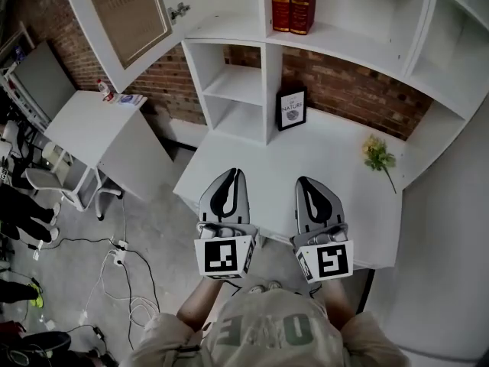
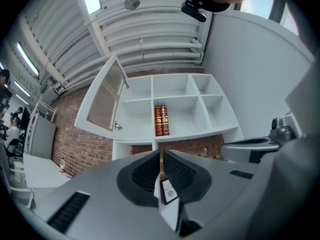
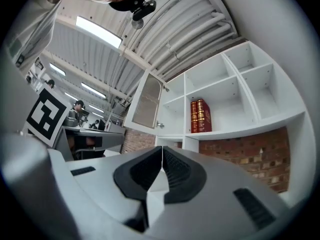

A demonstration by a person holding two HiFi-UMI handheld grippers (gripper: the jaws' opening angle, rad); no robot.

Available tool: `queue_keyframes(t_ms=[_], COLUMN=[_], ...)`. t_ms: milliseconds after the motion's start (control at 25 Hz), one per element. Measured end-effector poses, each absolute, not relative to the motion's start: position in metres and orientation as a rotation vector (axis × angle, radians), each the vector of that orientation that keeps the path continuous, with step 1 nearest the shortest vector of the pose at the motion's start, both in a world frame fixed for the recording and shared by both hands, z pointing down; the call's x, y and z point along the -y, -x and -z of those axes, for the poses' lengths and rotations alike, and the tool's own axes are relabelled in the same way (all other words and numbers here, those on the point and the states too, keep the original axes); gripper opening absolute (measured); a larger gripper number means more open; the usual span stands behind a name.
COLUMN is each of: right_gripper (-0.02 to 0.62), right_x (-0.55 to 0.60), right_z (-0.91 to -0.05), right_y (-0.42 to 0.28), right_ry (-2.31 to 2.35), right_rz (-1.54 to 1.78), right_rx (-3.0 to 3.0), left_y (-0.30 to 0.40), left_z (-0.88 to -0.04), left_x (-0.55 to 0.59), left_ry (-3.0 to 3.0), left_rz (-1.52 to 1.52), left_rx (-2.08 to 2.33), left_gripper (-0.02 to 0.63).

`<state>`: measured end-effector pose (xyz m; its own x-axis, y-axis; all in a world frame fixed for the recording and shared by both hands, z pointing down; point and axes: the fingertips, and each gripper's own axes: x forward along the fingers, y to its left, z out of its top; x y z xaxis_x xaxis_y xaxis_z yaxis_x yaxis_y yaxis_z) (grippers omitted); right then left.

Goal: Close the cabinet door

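Cabinet door [image 1: 126, 14], white-framed with a pale panel, stands swung wide open at the far left of the white shelf unit [image 1: 237, 82], beside the compartment left of two upright red books [image 1: 293, 2]. Below them, a framed sign [image 1: 291, 109] leans against the brick wall, and a yellow flower sprig [image 1: 379, 156] lies on the white desk [image 1: 260, 167]. Near the desk's front edge, the left gripper [image 1: 231, 174] and right gripper [image 1: 306, 182] hover side by side, well apart from the door, each with its jaws closed together on nothing.
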<state>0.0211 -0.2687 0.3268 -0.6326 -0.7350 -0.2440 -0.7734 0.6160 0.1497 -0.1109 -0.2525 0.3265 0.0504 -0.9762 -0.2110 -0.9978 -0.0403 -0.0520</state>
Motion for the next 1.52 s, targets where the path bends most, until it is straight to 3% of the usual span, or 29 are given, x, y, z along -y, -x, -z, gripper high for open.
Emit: queue_keyframes(t_ms=[400,640,760,800,880,960,1280,1520], right_gripper=[0.017,0.017,0.017,0.017,0.017,0.017,0.017,0.017], right_x=[0.251,0.227,0.217,0.214,0.211,0.21,0.207,0.218], right_z=[-0.285,-0.271,-0.264,-0.263,-0.263,-0.263,-0.257,-0.266], right_y=[0.126,0.178,0.189,0.192,0.198,0.204,0.21,0.203], right_ry=[0.767,0.585,0.531,0.514,0.477,0.458,0.467,0.527], right_rz=[-0.299,-0.308,-0.312,-0.307,-0.291,-0.275,-0.26,-0.276], right_rx=[-2.762,-2.77,-2.771,-2.774,-2.783,-2.788,-2.781,-2.806], left_y=[0.214,0.263,0.278,0.284,0.298,0.314,0.38,0.412], left_z=[-0.29,-0.249,-0.219,-0.207,-0.184,-0.167,-0.135,-0.144], left_x=[0.203,0.181,0.184,0.188,0.197,0.208,0.279,0.322], left_ry=[1.782,1.616,1.583,1.576,1.568,1.569,1.739,1.724], left_rz=[-0.158,-0.175,-0.166,-0.174,-0.191,-0.22,-0.32,-0.227], left_rx=[-2.317,-2.345,-2.297,-2.281,-2.258,-2.259,-2.305,-2.355], left_gripper=[0.032,0.034,0.039,0.067,0.188,0.229,0.239,0.239])
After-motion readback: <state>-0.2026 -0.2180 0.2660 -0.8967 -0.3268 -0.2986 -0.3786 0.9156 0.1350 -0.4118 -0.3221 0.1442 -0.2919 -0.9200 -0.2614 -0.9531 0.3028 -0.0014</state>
